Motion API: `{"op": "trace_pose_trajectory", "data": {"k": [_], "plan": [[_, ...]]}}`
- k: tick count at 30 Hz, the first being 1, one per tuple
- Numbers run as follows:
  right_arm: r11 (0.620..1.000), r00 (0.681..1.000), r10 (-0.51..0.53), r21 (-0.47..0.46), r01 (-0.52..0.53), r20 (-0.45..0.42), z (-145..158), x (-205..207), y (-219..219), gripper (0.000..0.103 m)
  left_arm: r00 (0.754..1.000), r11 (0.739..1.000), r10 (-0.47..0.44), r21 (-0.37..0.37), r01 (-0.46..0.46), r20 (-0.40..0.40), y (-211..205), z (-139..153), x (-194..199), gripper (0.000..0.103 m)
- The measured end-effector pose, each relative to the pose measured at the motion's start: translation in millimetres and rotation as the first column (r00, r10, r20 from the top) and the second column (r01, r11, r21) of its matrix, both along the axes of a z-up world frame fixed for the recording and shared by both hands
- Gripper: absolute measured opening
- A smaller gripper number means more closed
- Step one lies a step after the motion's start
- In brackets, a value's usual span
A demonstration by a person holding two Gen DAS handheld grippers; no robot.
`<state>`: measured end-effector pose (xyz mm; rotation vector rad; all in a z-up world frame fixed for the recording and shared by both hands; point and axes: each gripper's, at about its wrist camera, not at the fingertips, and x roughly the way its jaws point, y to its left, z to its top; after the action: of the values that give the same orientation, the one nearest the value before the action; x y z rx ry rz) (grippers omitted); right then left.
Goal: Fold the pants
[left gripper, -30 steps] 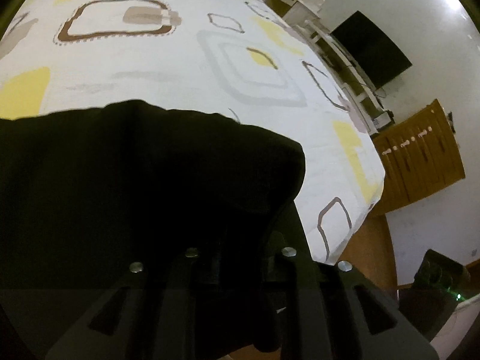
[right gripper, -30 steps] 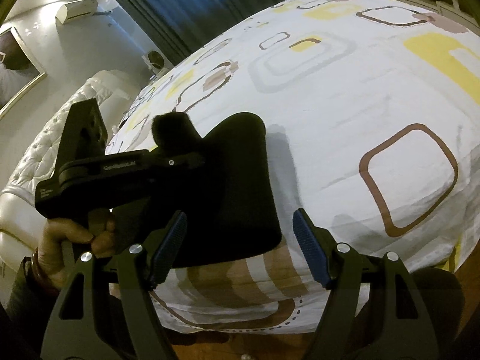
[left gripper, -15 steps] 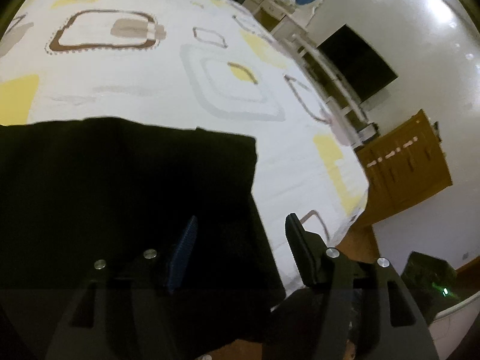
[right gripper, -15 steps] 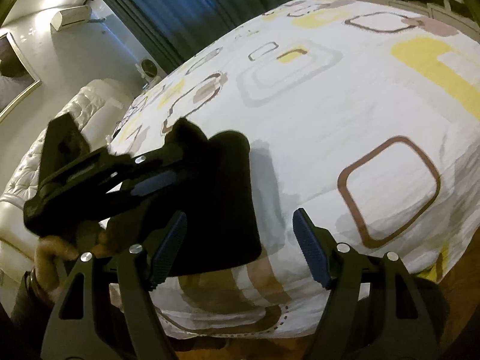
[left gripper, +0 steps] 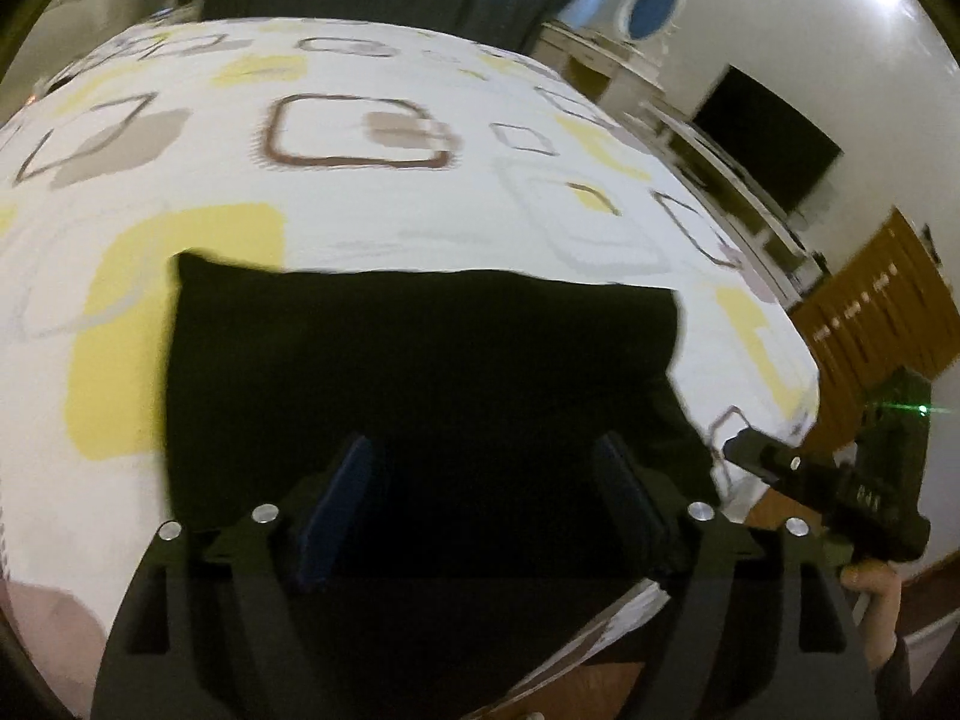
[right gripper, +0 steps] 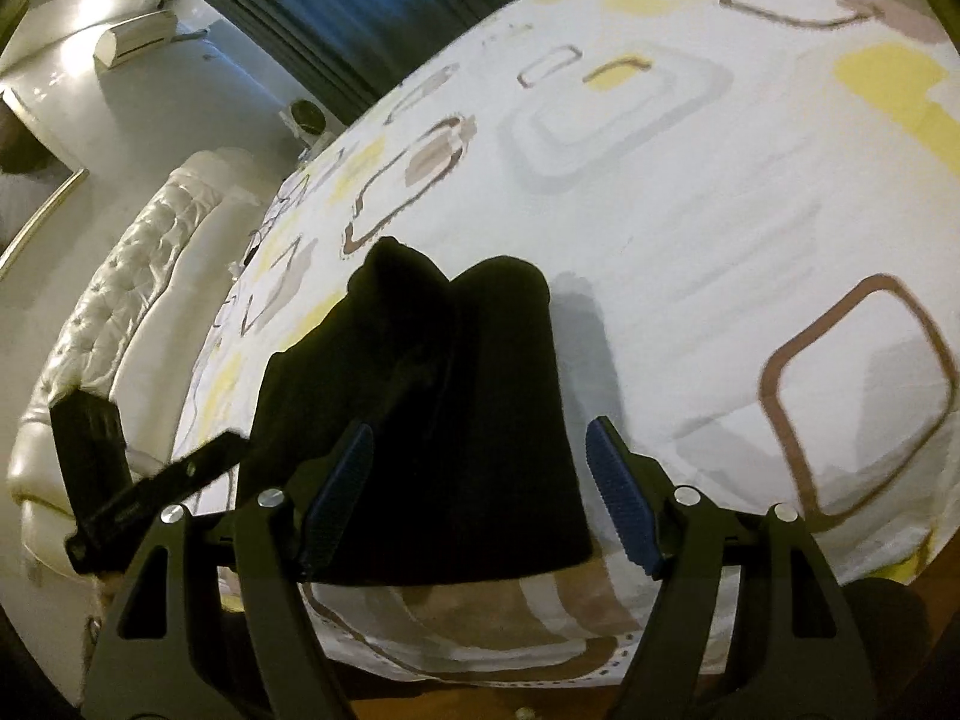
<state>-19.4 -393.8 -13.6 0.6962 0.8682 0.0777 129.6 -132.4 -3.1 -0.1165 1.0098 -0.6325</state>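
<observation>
Pants (left gripper: pixel 420 372) lie folded in a dark block at the near edge of the bed (left gripper: pixel 372 228). Left claw (left gripper: pixel 486 498) has just been opening and holds nothing; right claw (right gripper: pixel 480 504) stands wide, empty. Best to withdraw without dragging the cloth.

Pants (left gripper: pixel 420 378) lie folded on bed (left gripper: pixel 372 222) near its front edge. Left wrist view: TV (left gripper: pixel 768 144) at 2 o'clock beyond bed, cabinet (left gripper: pixel 882 306) at 3 o'clock. Right wrist view: headboard (right gripper: pixel 138 276) at 9 o'clock, curtains (right gripper: pixel 372 6) at 11.
</observation>
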Motion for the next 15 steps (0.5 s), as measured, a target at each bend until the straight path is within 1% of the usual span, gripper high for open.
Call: {"op": "trace_pose_trajectory", "data": {"k": [3,7,11,14,15], "plan": [[0.999,0.999,0.011,0.044,-0.009,-0.034,-9.1,11.6,-0.1,0.078,0.997,0.997,0.072,-0.021,-0.072,-0.015,34.9,-6.7,6.4,0.08],[0.993,0.997,0.025,0.118,-0.016,-0.074,-21.3,23.6,0.0,0.08,0.986,0.987,0.156,-0.031,-0.158,-0.049,71.3,-16.6,14.9,0.08],[0.993,0.995,0.031,0.117,-0.019,-0.1,-25.1,33.5,2.4,0.083,0.974,0.974,0.214,-0.059,-0.219,-0.078,100.5,-27.7,21.6,0.08],[0.995,0.993,0.036,0.102,-0.024,-0.109,-24.5,36.9,5.1,0.083,0.967,0.967,0.232,-0.081,-0.241,-0.11,112.7,-36.7,26.2,0.08],[0.995,0.993,0.033,0.094,-0.023,-0.11,-23.7,37.6,5.1,0.083,0.965,0.967,0.234,-0.077,-0.244,-0.118,115.0,-40.2,27.9,0.08]]}}
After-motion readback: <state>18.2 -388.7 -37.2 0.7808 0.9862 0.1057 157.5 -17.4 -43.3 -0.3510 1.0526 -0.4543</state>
